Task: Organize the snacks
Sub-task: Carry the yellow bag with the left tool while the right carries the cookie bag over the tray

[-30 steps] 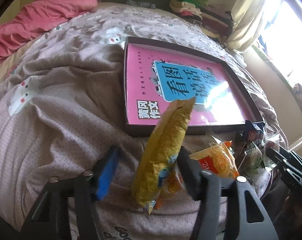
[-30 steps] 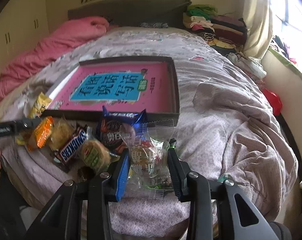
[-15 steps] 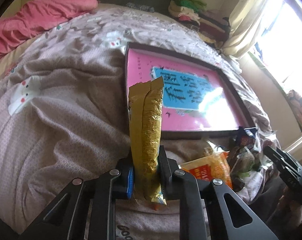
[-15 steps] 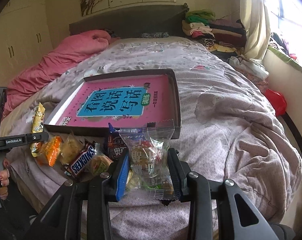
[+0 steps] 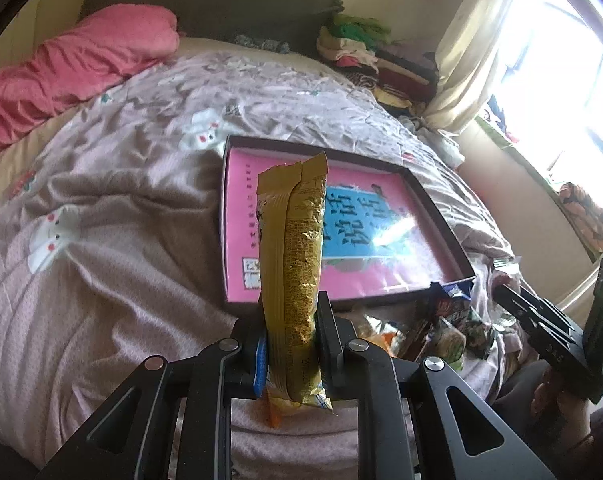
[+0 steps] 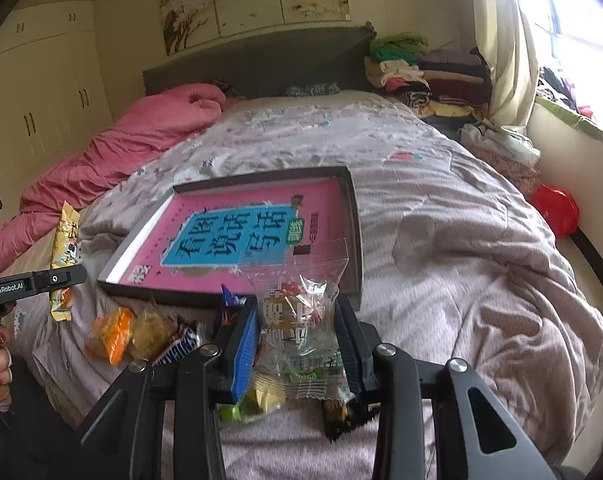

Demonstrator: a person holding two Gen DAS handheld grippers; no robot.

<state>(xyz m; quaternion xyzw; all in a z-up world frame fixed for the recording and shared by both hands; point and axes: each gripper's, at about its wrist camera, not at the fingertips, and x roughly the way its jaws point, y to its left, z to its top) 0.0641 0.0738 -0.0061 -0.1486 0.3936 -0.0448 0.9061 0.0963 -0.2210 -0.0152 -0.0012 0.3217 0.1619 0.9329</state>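
While both grippers (image 5: 291,334) (image 6: 297,332) pinch snack packets, a pink-lined tray (image 6: 355,216) rests on the rumpled bed (image 6: 461,248)

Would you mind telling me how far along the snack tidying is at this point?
Nothing looks sorted yet: the tray holds only a pink book. In hand: the left gripper is shut on a gold packet, upright, and the right gripper clamps a clear packet. Left: an orange packet, a Snickers bar and more lie loose on the blanket in front of the tray.
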